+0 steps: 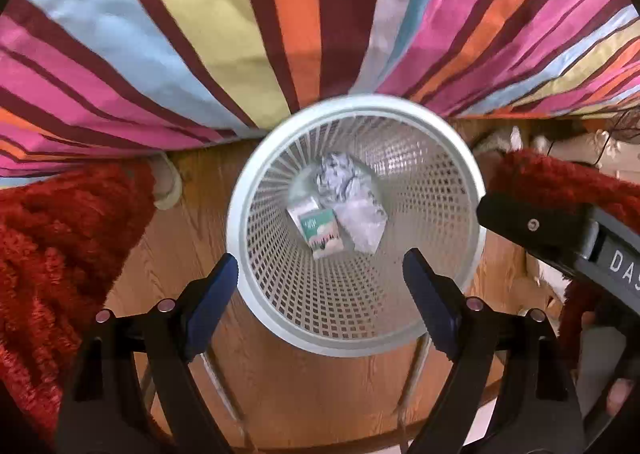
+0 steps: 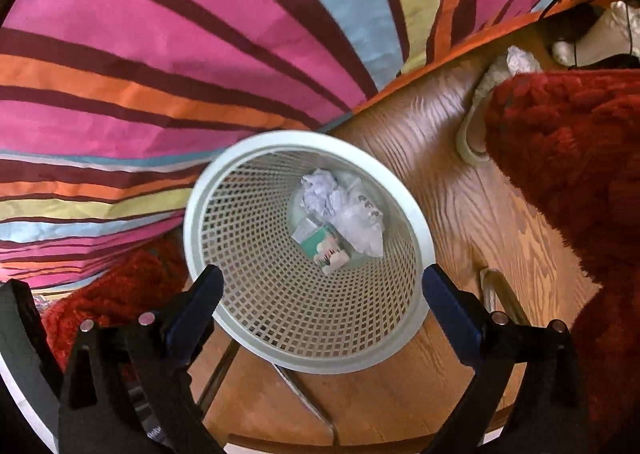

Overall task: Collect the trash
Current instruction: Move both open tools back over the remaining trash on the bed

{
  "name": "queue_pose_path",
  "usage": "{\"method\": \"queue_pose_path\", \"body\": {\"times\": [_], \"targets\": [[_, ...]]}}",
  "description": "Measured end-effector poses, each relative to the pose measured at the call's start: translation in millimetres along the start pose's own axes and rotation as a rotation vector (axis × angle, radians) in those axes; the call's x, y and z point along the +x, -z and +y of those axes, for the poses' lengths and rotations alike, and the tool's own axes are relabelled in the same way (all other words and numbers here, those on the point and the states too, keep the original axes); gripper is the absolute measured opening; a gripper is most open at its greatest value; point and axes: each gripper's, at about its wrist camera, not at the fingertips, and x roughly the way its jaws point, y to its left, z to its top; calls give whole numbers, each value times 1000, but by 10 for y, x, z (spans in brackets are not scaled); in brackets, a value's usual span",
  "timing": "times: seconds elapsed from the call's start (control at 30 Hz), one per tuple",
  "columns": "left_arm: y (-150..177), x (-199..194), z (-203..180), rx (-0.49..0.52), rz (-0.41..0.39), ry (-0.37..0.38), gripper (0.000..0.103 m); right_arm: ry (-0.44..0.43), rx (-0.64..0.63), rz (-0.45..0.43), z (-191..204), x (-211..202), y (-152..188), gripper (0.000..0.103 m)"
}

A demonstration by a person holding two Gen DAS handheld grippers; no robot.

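A white mesh wastebasket [image 1: 440, 157] stands on the wooden floor, seen from above; it also shows in the right wrist view [image 2: 412, 213]. At its bottom lie a crumpled paper ball [image 1: 336, 169] [image 2: 320, 189], a crumpled white wrapper [image 1: 362, 221] [image 2: 360, 221] and a small green and white carton [image 1: 322, 232] [image 2: 326, 246]. My left gripper [image 1: 320, 266] is open and empty above the basket's near rim. My right gripper [image 2: 320, 286] is open and empty above the basket too. The right gripper's body shows at the right edge of the left wrist view [image 1: 568, 238].
A striped, many-coloured bedspread [image 1: 200, 33] [image 2: 160, 53] hangs behind the basket. Red shaggy rugs [image 1: 60, 234] [image 2: 568, 173] lie on both sides on the wooden floor [image 2: 440, 133]. A round wooden surface with metal legs [image 1: 300, 394] sits under my grippers.
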Motion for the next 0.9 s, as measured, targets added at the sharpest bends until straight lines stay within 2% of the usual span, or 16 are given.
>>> {"method": "queue_pose_path", "body": {"times": [0.2, 0.27, 0.43, 0.6, 0.73, 0.8, 0.9], "targets": [[68, -297, 10, -3, -98, 13, 83, -35, -9, -90, 4, -272, 32, 95], [100, -410, -15, 10, -134, 28, 87, -48, -2, -149, -15, -416, 48, 95], [177, -645, -115, 48, -205, 26, 89, -83, -26, -265, 8, -724, 94, 95], [217, -1028, -184, 73, -372, -10, 89, -111, -78, -405, 76, -1067, 154, 95], [177, -1380, -123, 38, -510, 1, 89, -131, -116, -530, 126, -1399, 142, 95], [156, -1512, -79, 19, -559, 9, 89, -116, -151, -618, 173, -1602, 127, 95], [74, -1713, -27, -6, -626, 12, 89, -111, -189, -697, 213, -1793, 72, 95]]}}
